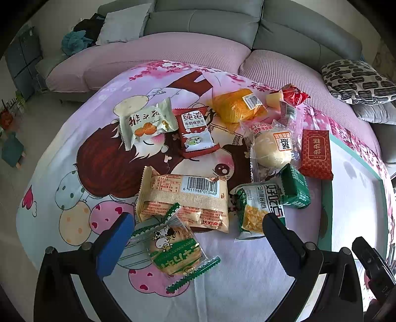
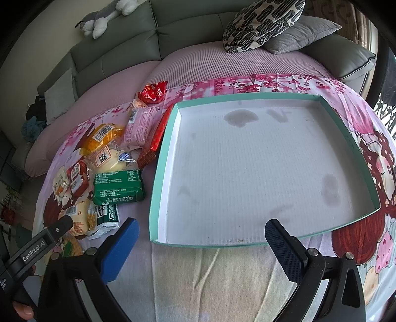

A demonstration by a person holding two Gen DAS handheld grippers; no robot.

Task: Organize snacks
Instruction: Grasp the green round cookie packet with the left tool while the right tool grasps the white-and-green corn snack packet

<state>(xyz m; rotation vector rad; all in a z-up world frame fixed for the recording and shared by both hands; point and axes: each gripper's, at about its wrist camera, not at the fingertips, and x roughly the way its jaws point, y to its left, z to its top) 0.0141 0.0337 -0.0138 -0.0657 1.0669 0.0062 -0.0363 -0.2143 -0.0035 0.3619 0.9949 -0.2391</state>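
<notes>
Behind the table runs a grey sofa (image 1: 203,22) with a pink cover, and the table itself wears a cartoon-printed cloth (image 1: 74,188). Snack packets lie scattered over the left half of the tabletop, while a shallow teal-rimmed box (image 2: 158,178) sits empty toward the right edge, its white floor stained. The left gripper (image 1: 198,230) hovers with jaws wide apart and nothing between them, straddling a clear biscuit packet (image 1: 173,250) with green crimped ends, nearest the front edge. Just beyond lies a beige cake packet (image 1: 183,198) showing its barcode. The right gripper (image 2: 201,232) hangs over the near rim of the box, jaws likewise spread and empty. The biscuit packet looks light, its film slick and crinkly, its contents likely brittle; a gentle pinch across the flat middle should hold better than the crimped ends.
</notes>
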